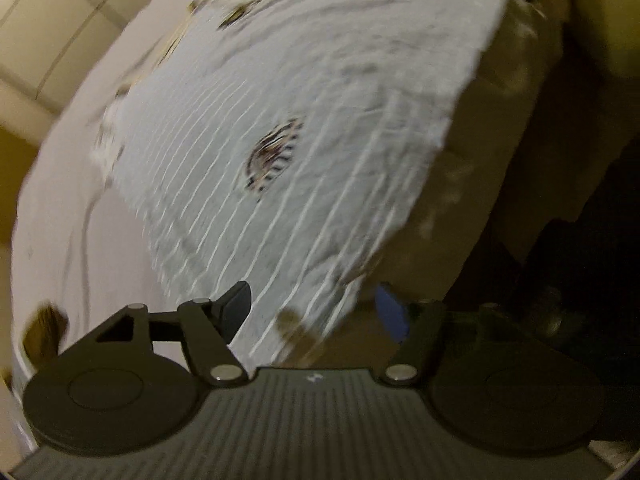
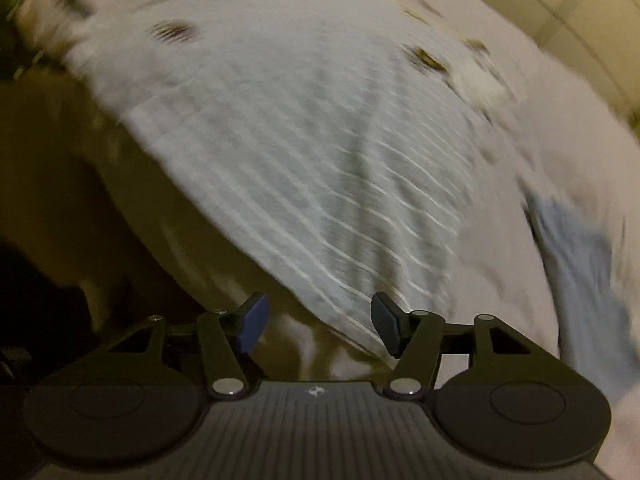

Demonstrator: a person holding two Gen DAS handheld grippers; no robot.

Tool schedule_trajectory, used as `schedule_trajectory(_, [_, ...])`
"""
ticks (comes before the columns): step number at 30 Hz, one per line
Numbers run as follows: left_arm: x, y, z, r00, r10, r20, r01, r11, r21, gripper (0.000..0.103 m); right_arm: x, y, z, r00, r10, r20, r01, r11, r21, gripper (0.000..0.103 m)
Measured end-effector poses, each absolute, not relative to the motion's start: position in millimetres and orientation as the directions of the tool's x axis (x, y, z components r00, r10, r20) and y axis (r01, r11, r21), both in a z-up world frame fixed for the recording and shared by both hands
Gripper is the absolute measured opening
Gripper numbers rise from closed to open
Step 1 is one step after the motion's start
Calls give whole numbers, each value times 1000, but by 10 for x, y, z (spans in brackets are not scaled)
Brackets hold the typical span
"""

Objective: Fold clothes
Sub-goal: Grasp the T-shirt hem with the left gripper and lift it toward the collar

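Pale grey-blue garment point(image 1: 304, 128) w/ thin white stripes lies spread on a bed point(image 1: 72, 208), one side reaching the mattress edge and drooping over it a bit. Looks like soft knit cloth, gently rippled so the stripes wave; a dark round printed patch point(image 1: 274, 158) sits mid-panel. Lower part reads as a fairly straight-sided rectangle, prob. already folded at least once, though blur makes layers hard to count. Bed cover under it is pale w/ scattered brownish motifs.

Left gripper point(image 1: 316, 312) hangs over the garment's near corner, tilted down, jaws well apart, nothing b/w them; cloth shows in the gap but the pads don't press on it. Right gripper point(image 2: 318, 326) same story: jaws wide, striped hem visible b/w them, not pinched. Both sit at the near edge prob. b/c that hem is what you'd grab, one corner each, to carry the next fold across evenly.

Another bluish cloth point(image 2: 576, 264) lies at the right in the right wrist view, beside the striped one. Both views smeared, so fine detail is uncertain.
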State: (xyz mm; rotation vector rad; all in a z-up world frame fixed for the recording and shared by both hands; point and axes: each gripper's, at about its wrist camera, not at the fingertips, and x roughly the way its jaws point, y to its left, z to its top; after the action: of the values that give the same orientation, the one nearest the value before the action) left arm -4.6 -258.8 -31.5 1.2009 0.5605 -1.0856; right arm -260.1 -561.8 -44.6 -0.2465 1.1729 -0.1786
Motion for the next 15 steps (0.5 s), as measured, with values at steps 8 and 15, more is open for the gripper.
schedule_trajectory(8, [-1,-2517,-655,489,-440,-753,773,-180,608,62,-2322,-5341,-630,382,-329,-864,-104,913,-393,60])
schedule_trajectory(15, [318,-2476,-509,415,-461,-784,830,-161,534,7,-2217,-5335,-713,363,-390,-846,-107,885,-454,60])
